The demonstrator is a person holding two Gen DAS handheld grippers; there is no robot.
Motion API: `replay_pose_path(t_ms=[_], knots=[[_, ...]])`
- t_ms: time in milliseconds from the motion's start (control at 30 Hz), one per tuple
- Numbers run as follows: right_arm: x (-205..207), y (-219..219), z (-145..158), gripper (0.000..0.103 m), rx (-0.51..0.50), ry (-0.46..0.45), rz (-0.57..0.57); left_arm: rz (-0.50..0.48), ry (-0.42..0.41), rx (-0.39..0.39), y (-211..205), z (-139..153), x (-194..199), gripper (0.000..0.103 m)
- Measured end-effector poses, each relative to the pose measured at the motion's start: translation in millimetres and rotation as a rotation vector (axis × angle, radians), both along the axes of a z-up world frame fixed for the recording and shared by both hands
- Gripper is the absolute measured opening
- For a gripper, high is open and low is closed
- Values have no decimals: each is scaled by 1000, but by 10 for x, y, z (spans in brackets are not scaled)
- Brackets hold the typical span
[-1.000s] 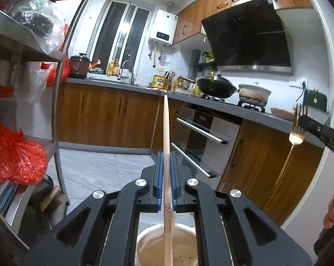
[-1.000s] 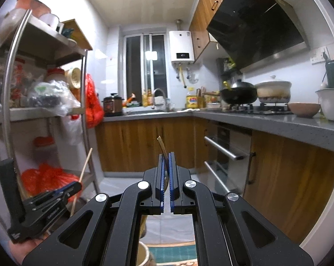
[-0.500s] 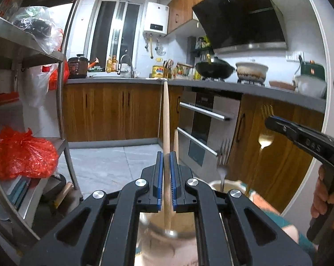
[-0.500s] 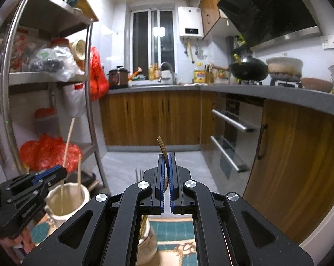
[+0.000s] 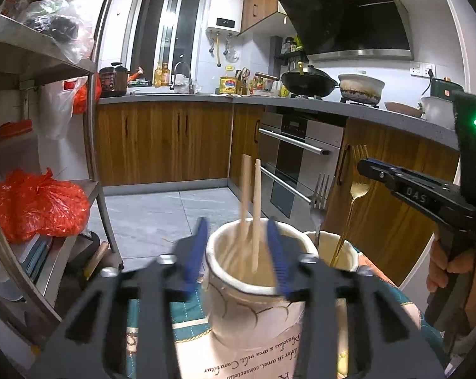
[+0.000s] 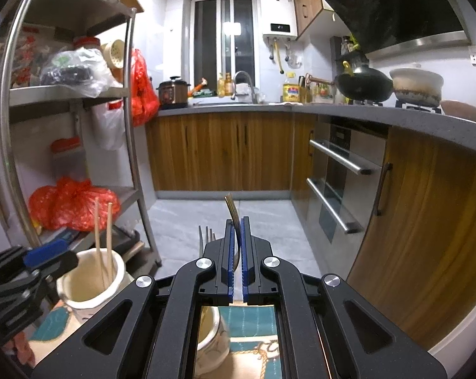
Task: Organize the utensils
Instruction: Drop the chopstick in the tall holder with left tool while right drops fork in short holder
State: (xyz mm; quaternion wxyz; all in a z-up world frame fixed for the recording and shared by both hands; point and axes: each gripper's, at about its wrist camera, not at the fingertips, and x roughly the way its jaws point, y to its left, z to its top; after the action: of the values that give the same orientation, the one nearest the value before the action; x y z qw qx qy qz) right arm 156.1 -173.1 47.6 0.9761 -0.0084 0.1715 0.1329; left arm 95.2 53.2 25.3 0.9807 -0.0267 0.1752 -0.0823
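Two chopsticks [image 5: 252, 211] stood upright in the left cup [image 5: 253, 287], freed by the left gripper [image 5: 236, 249], whose jaws had just been opening; the right gripper [image 6: 237, 259] clamped the gold fork [image 5: 353, 195], handle pointing down into the right cup [image 5: 332, 249].

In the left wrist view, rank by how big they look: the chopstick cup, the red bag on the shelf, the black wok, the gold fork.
1. chopstick cup, though it sits nearest the camera
2. red bag
3. black wok

The gold fork is long but thin, so its place against the wok is unsure.

Two chopsticks [image 5: 252, 208] upright in cream cup [image 5: 238, 303]; gold fork [image 5: 353, 202], seemingly tip-in neighbouring cup [image 5: 348, 249].
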Motion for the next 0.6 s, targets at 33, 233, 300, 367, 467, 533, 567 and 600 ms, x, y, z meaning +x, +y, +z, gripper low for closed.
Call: replay_pose_path(t_ms=[33,233,300,367,467,533,567,600], knots=[[21,4,-2,5,0,5,-2,1,2,1,10,10,-17,42],[92,-4,-38,7,0,33,-29,-4,15,-18,98,27,-122,49],[104,-15,-53,11,5,47,-31,-5,23,-13,115,27,-142,50],[105,-21,-60,12,4,51,-35,0,31,-7,123,30,-142,50],[93,-37,-58,24,17,52,-30,7,35,-9,143,45,-157,53],[54,-68,-42,34,33,43,-27,10,34,-13,148,60,-179,59],[31,-83,-29,36,39,39,-24,11,32,-14,149,71,-194,61],[12,-98,-13,42,42,36,-23,14,29,-14,152,82,-206,65]])
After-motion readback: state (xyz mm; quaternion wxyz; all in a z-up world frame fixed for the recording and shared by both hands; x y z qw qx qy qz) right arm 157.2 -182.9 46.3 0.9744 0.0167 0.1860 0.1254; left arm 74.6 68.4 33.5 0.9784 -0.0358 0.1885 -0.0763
